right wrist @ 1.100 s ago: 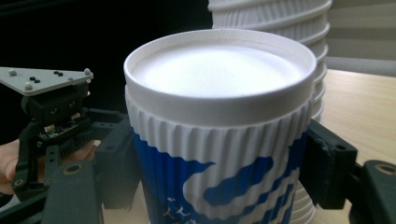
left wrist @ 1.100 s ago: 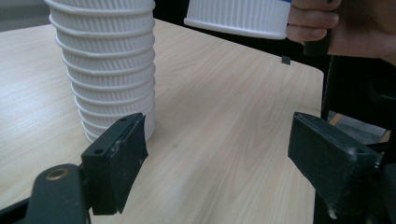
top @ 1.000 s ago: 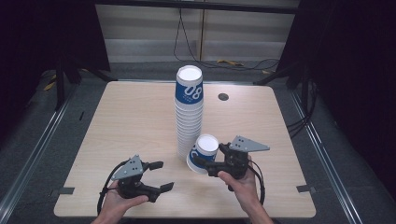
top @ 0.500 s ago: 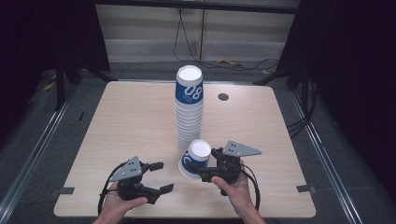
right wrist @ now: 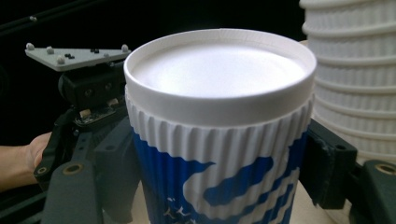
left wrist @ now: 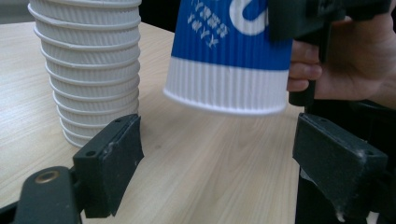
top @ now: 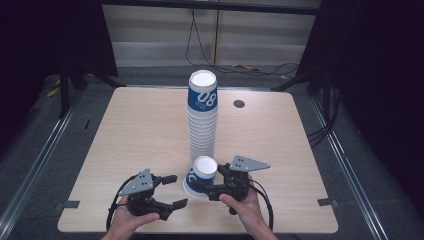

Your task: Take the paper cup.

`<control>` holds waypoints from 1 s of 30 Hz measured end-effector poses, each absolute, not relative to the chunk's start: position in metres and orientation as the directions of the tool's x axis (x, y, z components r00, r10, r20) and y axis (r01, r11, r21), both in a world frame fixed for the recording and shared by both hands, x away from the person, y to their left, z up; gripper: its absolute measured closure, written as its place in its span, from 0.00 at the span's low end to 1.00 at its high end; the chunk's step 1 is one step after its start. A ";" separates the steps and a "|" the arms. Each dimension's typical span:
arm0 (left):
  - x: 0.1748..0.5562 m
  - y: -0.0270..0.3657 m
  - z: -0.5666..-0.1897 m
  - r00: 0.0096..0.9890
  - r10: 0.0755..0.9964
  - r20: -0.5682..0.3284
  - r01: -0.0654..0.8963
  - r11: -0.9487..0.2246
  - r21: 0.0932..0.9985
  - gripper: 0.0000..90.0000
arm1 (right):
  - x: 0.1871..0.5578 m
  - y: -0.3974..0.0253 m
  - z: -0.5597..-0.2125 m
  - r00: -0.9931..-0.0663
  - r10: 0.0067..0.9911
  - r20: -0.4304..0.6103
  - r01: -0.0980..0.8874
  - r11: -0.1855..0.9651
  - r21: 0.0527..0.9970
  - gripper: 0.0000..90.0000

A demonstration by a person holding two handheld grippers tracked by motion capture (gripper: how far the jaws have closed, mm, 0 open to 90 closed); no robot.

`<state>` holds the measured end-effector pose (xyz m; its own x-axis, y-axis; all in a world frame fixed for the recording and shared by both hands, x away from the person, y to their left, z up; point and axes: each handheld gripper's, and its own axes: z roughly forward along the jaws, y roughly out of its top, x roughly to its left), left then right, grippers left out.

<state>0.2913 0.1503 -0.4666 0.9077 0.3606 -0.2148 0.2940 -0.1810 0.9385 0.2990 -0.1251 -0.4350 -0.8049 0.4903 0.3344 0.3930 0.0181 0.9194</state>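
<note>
A tall stack of inverted blue-and-white ribbed paper cups (top: 202, 120) stands mid-table; it also shows as the stack (left wrist: 88, 65) and the stack (right wrist: 355, 70). My right gripper (top: 201, 184) is shut on a single inverted cup (top: 200, 175), held tilted just off the tabletop in front of the stack. The cup (right wrist: 219, 116) sits between the jaws of my right gripper (right wrist: 219, 182). My left gripper (top: 174, 191) is open and empty, just left of that cup. From my left gripper (left wrist: 219, 172), the cup (left wrist: 233, 56) hangs ahead, above its jaws.
The wooden table (top: 125, 130) has a dark round hole (top: 239, 104) at the back right. Tape marks lie at the front left corner (top: 67, 205) and front right corner (top: 325, 202). Cables run on the floor behind.
My right gripper has carried the single cup left and toward the person, away from the stack's base and closer to the left gripper. The left gripper has barely moved.
</note>
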 end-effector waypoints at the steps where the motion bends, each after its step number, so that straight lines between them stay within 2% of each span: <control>1: 0.291 0.150 -0.468 0.909 0.357 -0.214 0.294 -0.188 0.937 0.17 | 0.299 -0.122 -0.436 -0.809 0.481 0.338 0.396 0.021 0.918 0.28; 18: 0.288 0.143 -0.470 0.922 0.340 -0.185 0.272 -0.229 0.935 0.17 | 0.296 -0.106 -0.444 -0.820 0.446 0.357 0.417 0.038 0.908 0.28; 30: 0.288 0.138 -0.472 0.923 0.345 -0.172 0.260 -0.228 0.938 0.12 | 0.294 -0.098 -0.447 -0.815 0.446 0.369 0.425 0.028 0.905 0.28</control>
